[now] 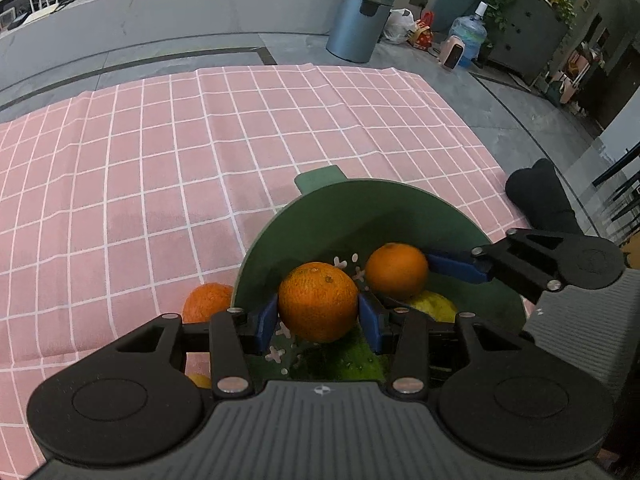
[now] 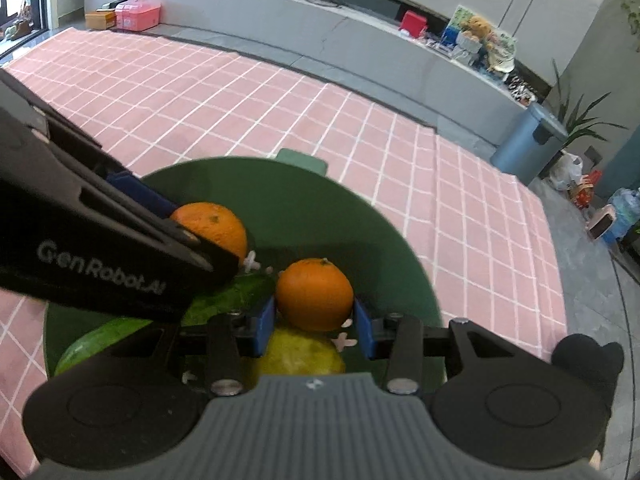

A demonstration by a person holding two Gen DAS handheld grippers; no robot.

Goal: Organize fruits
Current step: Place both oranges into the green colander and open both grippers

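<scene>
Each tool (image 1: pixel 318 320) clamping an orange (image 1: pixel 318 307)

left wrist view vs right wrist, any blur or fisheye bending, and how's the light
Left wrist view: sharp, even dim indoor light; the pink checked tablecloth grid bows outward and the corners vignette. Right wrist view: same bending; the round green plastic bowl is in focus, its inside shaded, no strong glare.

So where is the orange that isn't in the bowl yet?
In the left wrist view, the loose orange sits on the pink checked cloth, just outside the green bowl on its left, partly hidden by the left gripper.
</scene>
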